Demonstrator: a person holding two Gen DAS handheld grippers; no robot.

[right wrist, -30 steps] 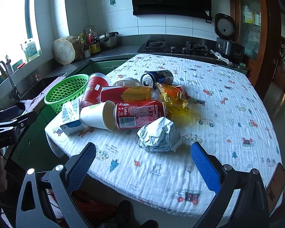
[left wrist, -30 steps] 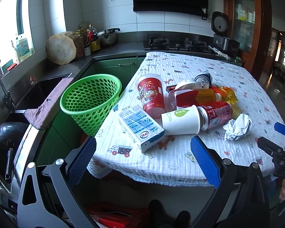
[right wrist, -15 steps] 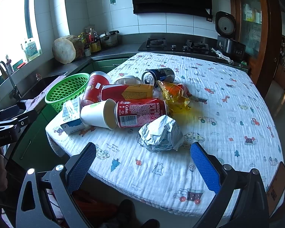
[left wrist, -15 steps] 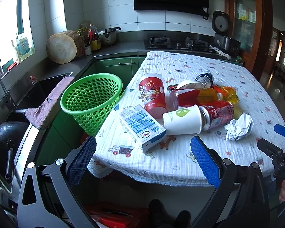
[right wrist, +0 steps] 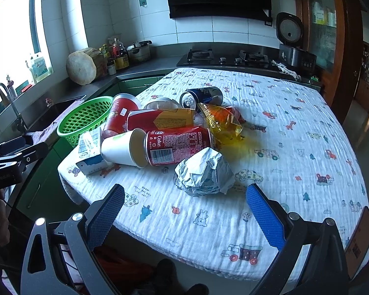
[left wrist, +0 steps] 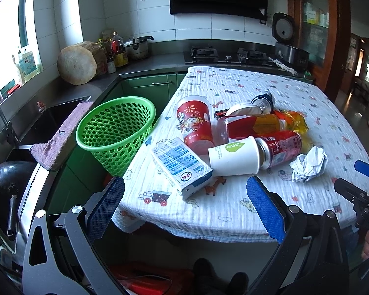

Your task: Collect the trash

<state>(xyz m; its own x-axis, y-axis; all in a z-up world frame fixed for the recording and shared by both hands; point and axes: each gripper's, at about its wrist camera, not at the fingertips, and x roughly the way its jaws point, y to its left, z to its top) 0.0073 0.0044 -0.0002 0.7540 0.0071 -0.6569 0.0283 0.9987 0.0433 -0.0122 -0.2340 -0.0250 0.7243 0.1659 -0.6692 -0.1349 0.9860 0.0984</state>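
A pile of trash lies on the cloth-covered table [left wrist: 233,211]: a milk carton [left wrist: 180,167], a white paper cup [left wrist: 233,157], a red Coke can [left wrist: 279,147], a red paper cup [left wrist: 195,120], a crumpled paper ball [left wrist: 308,164], a yellow wrapper [left wrist: 291,120] and a dark can [left wrist: 263,100]. A green basket [left wrist: 115,130] stands left of the table. My left gripper [left wrist: 184,206] is open and empty, just short of the carton. My right gripper [right wrist: 184,209] is open and empty, just short of the paper ball [right wrist: 204,172]. The Coke can [right wrist: 178,146] and the basket [right wrist: 83,118] also show there.
A sink [left wrist: 37,127] with a purple cloth [left wrist: 61,137] over its edge lies left of the basket. The kitchen counter behind holds a wooden block [left wrist: 77,65], bottles, a pot, a stove [left wrist: 228,54] and a rice cooker [left wrist: 286,41].
Both grippers have edged slightly closer to the table. Nothing on the table has moved.
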